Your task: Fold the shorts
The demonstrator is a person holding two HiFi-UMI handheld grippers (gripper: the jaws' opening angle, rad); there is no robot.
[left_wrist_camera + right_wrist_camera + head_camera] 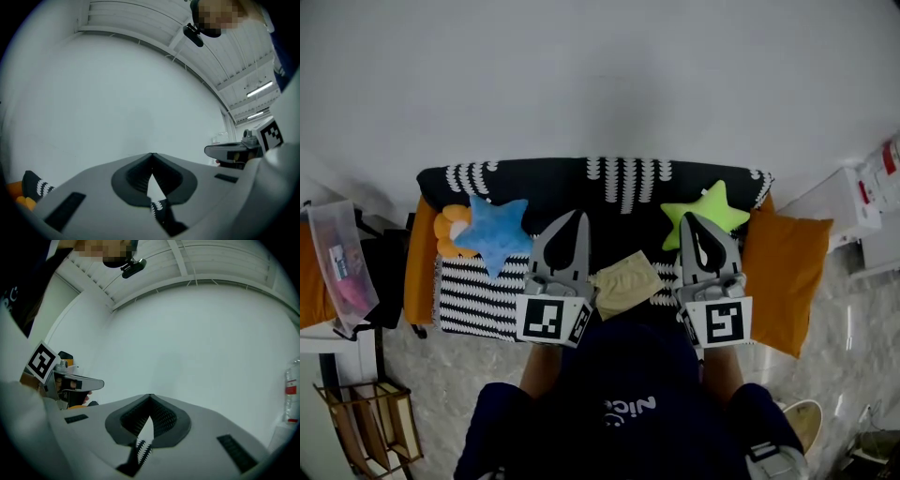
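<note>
- Pointing level toward the white wall at 12 o'clock, the left gripper [580, 217] has its jaws pressed tight together with nothing between them. Its own view shows only wall past the tips.
- The right gripper [688, 219] matches it, with its jaws closed and empty. It is held parallel to its partner and well apart from it.
- Both hover above the seat rather than reaching down, which I read as a ready or rest pose, not a grasp.
- The shorts [625, 281], a small beige bundle, lie between the two, at 3 o'clock of the left gripper and 9 o'clock of the right. They rest on the black-and-white cover [473, 298] near its front edge, within easy reach of either gripper.
- The bundle is compact, so the folding may be done or barely begun; I cannot tell which.
- A blue star cushion [495, 232] at the shorts' 10 o'clock and a green star cushion [705, 214] at their 1 o'clock sit toward the back, probably to keep the middle free for working.
- An orange cushion [787, 267] leans at the far 3 o'clock end.
</note>
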